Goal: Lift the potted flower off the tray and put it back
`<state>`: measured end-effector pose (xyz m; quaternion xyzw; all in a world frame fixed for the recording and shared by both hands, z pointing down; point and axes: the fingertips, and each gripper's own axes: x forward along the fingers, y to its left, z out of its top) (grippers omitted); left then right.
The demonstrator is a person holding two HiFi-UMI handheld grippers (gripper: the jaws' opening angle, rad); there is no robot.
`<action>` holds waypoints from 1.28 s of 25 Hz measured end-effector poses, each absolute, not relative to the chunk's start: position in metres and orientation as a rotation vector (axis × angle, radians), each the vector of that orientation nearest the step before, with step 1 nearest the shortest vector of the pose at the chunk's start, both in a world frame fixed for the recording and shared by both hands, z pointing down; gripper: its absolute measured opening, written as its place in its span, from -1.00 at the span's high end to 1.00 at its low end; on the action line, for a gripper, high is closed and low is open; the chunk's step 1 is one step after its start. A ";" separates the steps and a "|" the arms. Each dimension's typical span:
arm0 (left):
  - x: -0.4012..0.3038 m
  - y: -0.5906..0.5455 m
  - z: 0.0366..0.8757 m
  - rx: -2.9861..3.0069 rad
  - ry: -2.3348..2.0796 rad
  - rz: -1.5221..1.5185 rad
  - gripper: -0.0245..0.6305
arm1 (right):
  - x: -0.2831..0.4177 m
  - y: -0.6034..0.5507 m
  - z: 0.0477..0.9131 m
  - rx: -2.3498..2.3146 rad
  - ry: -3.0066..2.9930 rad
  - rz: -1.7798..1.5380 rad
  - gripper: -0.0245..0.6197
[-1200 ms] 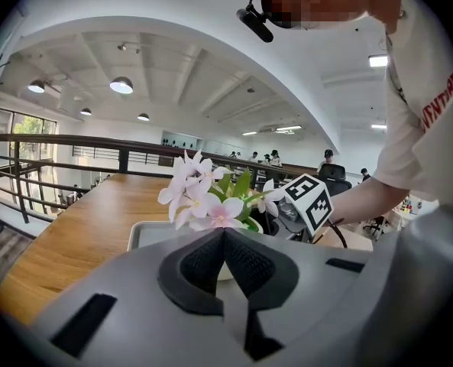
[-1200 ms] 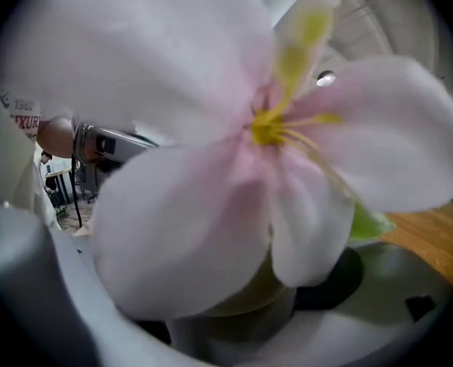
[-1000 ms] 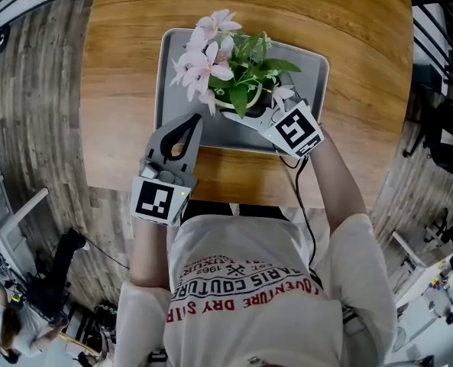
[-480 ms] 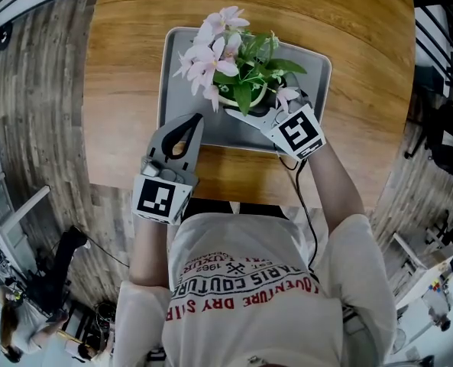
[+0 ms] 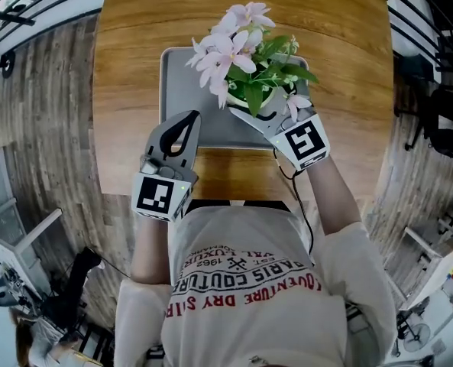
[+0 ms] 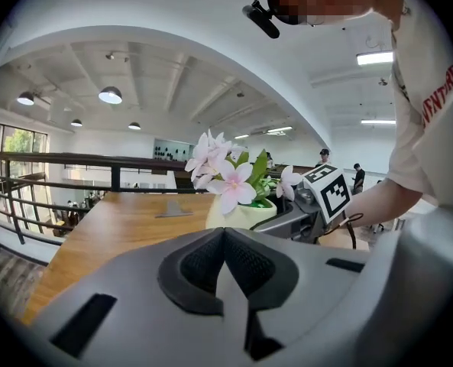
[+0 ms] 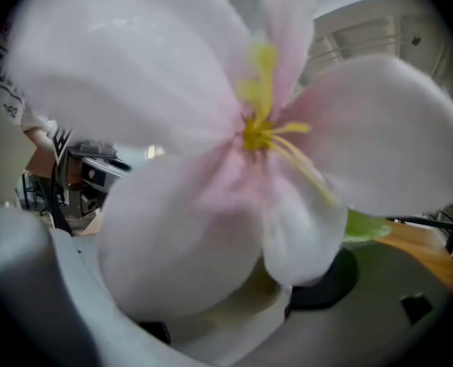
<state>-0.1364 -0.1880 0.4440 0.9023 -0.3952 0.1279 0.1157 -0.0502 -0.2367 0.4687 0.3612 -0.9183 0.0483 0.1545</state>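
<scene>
- The right tongs (image 5: 261, 112) are clamping the pale pot of the potted flower (image 5: 245, 60), with the jaws pressed against its sides.
- The potted flower is being held over the right half of the grey tray (image 5: 182, 90) on the wooden bench (image 5: 131, 67).
- The left tongs (image 5: 189, 119) are pointing at the tray's near edge, pressed together and holding nothing.

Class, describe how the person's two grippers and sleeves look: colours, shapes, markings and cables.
The left gripper and right gripper are grey plastic, each carrying a white cube with black square markers. A thin black cable trails from the right one. The person wears a white short-sleeved T-shirt with red lettering.
</scene>
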 end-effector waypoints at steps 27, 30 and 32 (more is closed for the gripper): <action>-0.096 -0.177 0.315 2.959 -1.134 0.215 0.89 | 0.078 -0.167 0.321 1.644 -2.420 -0.035 -0.59; -0.098 -0.177 0.312 2.954 -1.157 0.215 0.89 | 0.076 -0.168 0.320 1.642 -2.429 -0.036 -0.59; -0.100 -0.176 0.312 2.948 -1.171 0.219 0.89 | 0.075 -0.168 0.321 1.633 -2.436 -0.034 -0.59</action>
